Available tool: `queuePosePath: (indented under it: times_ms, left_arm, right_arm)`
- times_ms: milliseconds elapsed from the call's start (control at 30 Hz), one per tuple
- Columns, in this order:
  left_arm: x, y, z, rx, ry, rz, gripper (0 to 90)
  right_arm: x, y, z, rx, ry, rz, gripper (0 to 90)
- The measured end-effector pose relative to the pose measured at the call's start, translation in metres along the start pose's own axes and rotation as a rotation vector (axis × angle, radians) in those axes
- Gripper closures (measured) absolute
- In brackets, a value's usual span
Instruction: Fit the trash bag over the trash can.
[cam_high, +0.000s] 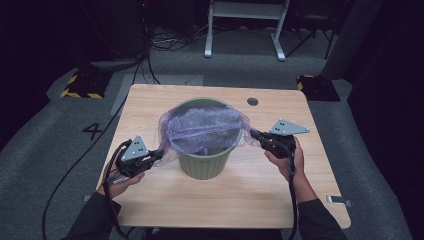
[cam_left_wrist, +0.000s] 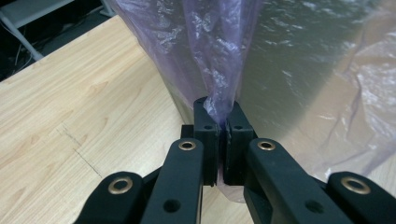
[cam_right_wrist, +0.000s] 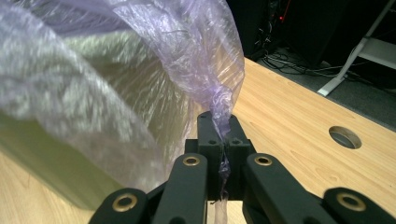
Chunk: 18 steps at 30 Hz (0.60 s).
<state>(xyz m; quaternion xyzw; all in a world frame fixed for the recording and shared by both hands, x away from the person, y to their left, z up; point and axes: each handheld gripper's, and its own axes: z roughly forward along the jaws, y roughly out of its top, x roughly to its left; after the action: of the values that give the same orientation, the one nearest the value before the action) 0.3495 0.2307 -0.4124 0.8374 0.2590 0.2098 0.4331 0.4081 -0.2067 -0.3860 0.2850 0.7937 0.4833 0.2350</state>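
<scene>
Grey carpet is spreading around a pale wooden surface (cam_high: 235, 195), with dark equipment and white frame legs (cam_high: 245, 30) standing behind it and cables trailing across the floor. A green ribbed bin (cam_high: 204, 162) is standing upright near the middle of the surface, and everything else is being placed against it.

A thin purple plastic bag (cam_high: 205, 127) is lying across the mouth of the bin, its film sagging inside the rim and spilling out over both sides. A round hole (cam_high: 252, 101) in the surface is sitting behind the bin, toward its right.

To the left of the bin, the left gripper (cam_high: 159, 154) is clenching a gathered corner of the bag; in the left gripper view the film is bunching into a twist that is running down between the closed jaws (cam_left_wrist: 223, 122), with the bin's wall just beyond. To the right of the bin, the right gripper (cam_high: 254, 134) is pinching the opposite corner in the same way; in the right gripper view the twisted film is being squeezed between the jaws (cam_right_wrist: 223, 125) and a strand is hanging below them. Both hands are holding their grippers level with the bin's upper part, pulling the bag outward from its rim.
</scene>
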Motion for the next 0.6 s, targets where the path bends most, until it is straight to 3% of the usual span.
queuePosePath:
  times_ms: [333,500,600]
  left_arm:
    - [-0.004,-0.005,-0.021,0.004,-0.030,0.050,88.7]
    - [-0.007,-0.011,-0.013,0.067,-0.037,0.076,88.7]
    - [-0.006,-0.014,-0.005,0.087,-0.034,0.070,88.7]
  right_arm:
    - [0.003,-0.011,-0.015,0.018,0.032,-0.028,89.0]
    - [0.009,-0.016,-0.014,0.039,0.043,-0.057,87.7]
    - [0.012,-0.024,-0.010,0.069,0.049,-0.064,87.8]
